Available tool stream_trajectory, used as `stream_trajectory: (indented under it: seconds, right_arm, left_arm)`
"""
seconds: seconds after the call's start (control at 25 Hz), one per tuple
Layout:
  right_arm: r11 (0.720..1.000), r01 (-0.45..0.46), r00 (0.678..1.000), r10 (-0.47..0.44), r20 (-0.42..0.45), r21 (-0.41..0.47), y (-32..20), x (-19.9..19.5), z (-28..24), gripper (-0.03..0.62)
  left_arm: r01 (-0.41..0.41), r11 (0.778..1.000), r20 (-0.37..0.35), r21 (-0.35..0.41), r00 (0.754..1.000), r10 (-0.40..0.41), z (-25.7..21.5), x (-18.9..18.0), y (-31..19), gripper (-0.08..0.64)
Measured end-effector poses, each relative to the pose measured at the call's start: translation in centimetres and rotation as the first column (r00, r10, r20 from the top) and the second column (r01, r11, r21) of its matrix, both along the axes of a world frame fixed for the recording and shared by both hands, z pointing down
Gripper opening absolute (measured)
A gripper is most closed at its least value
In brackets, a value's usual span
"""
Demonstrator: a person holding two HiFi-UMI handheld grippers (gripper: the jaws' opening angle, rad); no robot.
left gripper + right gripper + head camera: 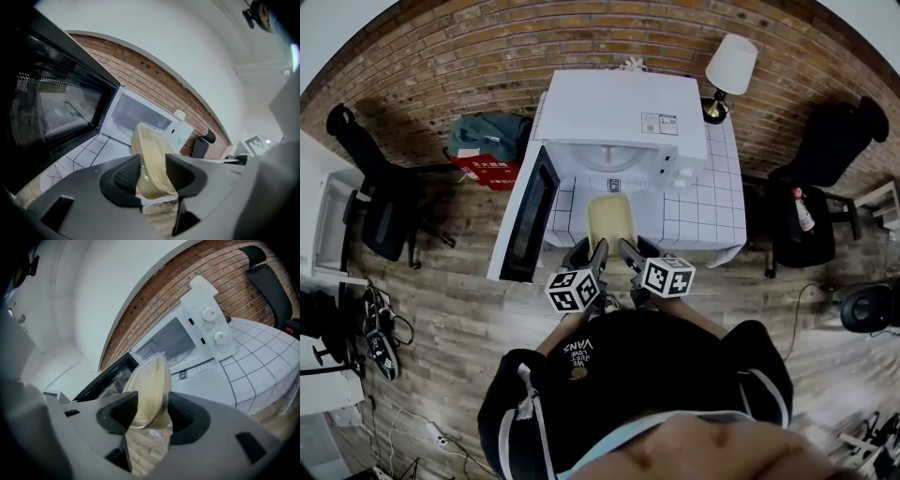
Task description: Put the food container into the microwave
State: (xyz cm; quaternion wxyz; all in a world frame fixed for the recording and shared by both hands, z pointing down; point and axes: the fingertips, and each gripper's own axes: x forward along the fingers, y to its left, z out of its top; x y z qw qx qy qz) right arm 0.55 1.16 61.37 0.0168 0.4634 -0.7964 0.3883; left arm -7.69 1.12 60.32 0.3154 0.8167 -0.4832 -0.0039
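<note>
Overhead: pale yellow rectangular plastic food container (610, 217) is held just before the open white microwave (623, 112) on the white tiled tabletop (712, 211).
Left gripper view: left tongs (153, 173) clamped on the container's near end.
Right gripper view: right tongs (152, 411) clamped on it likewise.

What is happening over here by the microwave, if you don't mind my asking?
A person is holding a beige food container with two tools. The left gripper and the right gripper are each shut on its near edge. The white microwave sits on a tiled table with its door swung open to the left. The container is held just in front of the open cavity, not yet inside.
</note>
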Motion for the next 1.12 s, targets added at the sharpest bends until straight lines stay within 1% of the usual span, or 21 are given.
stream_trajectory:
  seconds: [0.2, 0.4, 0.72, 1.12]
  right_arm:
    - [1.000, -0.019, 1.000, 0.019, 0.010, 0.001, -0.5, -1.0, 0.3, 0.190]
    - [0.999, -0.033, 0.999, 0.033, 0.010, -0.007, -0.9, -1.2, 0.5, 0.190]
    - [1.000, -0.017, 1.000, 0.017, 0.017, -0.009, -3.1, -1.2, 0.7, 0.190]
    - [1.000, -0.001, 1.000, 0.002, 0.009, -0.026, -7.2, -0.3, 1.1, 0.190]
  left_arm:
    - [-0.022, 1.000, 0.009, 0.002, 1.000, 0.022, 0.2, -1.0, -0.6, 0.172]
    - [-0.024, 1.000, 0.002, -0.003, 1.000, 0.024, 0.5, -1.2, -1.1, 0.172]
    - [-0.003, 1.000, 0.007, -0.007, 1.000, 0.004, 0.7, -1.2, -3.2, 0.172]
    - [0.010, 1.000, 0.003, -0.028, 1.000, -0.010, 1.2, -0.2, -7.1, 0.172]
